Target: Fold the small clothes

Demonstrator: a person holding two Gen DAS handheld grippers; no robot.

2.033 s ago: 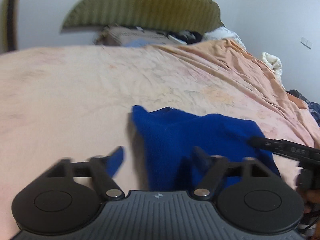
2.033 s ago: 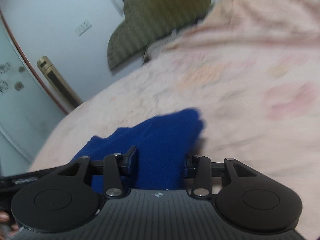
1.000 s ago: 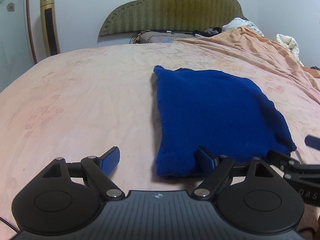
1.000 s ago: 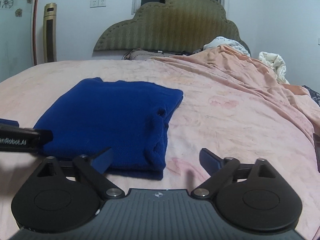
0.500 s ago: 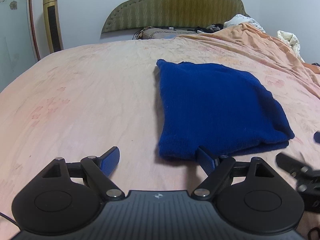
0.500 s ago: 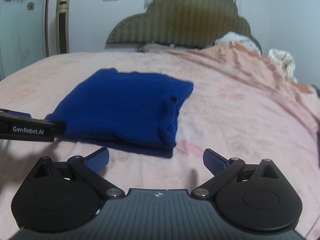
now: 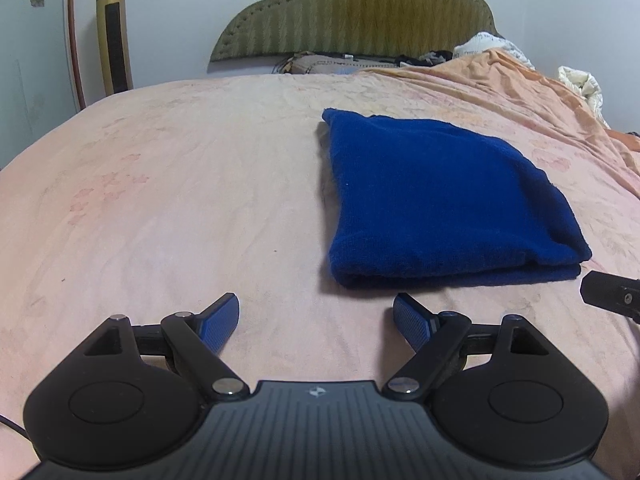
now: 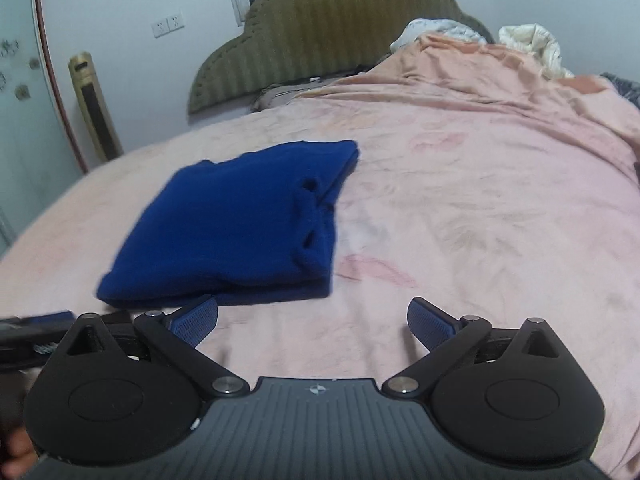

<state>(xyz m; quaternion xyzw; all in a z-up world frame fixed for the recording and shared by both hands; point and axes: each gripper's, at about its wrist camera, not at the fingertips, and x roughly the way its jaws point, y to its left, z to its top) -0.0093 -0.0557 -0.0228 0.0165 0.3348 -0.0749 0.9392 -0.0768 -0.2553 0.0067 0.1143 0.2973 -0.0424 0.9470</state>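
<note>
Fingers (image 7: 410, 322) of both grippers spread wide w/ nothing between; folded blue sweater (image 7: 436, 196) lies on bed (image 7: 180, 184).

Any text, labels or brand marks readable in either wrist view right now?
No readable text in either view.
Left gripper: small logo mark on its body, no letters.
Right gripper: the same mark, no letters.
White print on the other gripper's finger at the right view's left edge: too blurred to read.
Blue garment: no label showing.
</note>
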